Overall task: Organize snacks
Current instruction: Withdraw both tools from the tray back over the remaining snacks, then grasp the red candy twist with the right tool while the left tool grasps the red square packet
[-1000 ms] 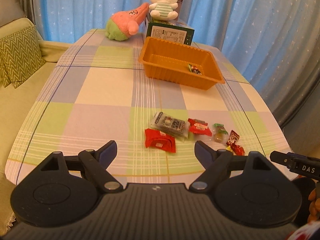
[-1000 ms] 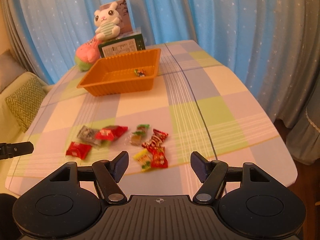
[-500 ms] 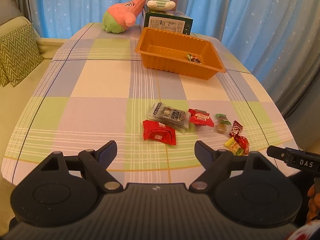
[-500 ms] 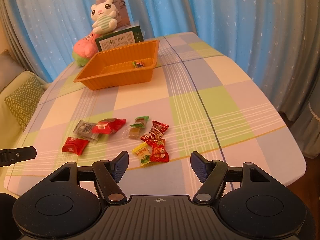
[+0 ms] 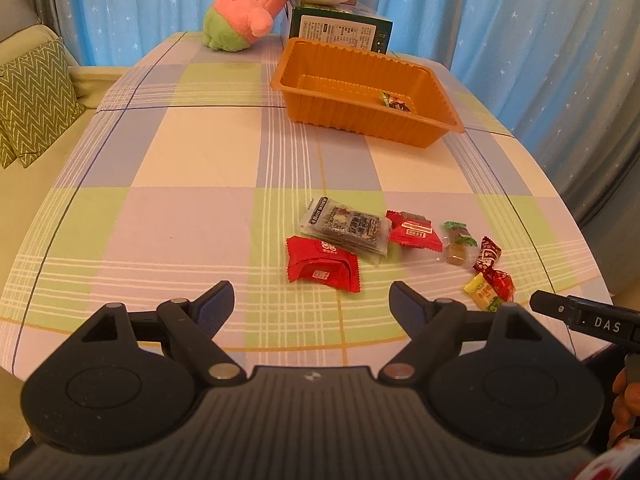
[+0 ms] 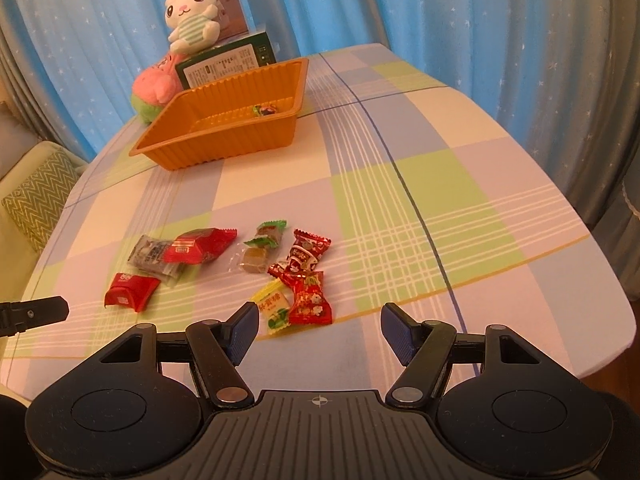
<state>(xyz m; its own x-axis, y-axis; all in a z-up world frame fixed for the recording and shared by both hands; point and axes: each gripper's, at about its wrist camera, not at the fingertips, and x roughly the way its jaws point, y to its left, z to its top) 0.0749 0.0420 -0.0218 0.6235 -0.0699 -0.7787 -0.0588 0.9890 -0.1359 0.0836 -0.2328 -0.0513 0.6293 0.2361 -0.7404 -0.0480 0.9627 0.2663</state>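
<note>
Above the scattered snacks (image 6: 224, 268) both wide-open, empty grippers, left gripper (image 5: 312, 302) and right gripper (image 6: 318, 322), should be lowered squarely over one wrapper each.

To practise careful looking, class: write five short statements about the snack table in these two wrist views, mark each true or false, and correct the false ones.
1. The orange tray already holds one wrapped sweet. True.
2. The left gripper is clamped on a red packet. False: its jaws stand open and empty above the red packet.
3. The white bunny plush sits on the green box. True.
4. The loose snacks lie beyond the tray. False: they lie between tray and grippers.
5. The right gripper carries a sweet. False: it is open and empty.
</note>
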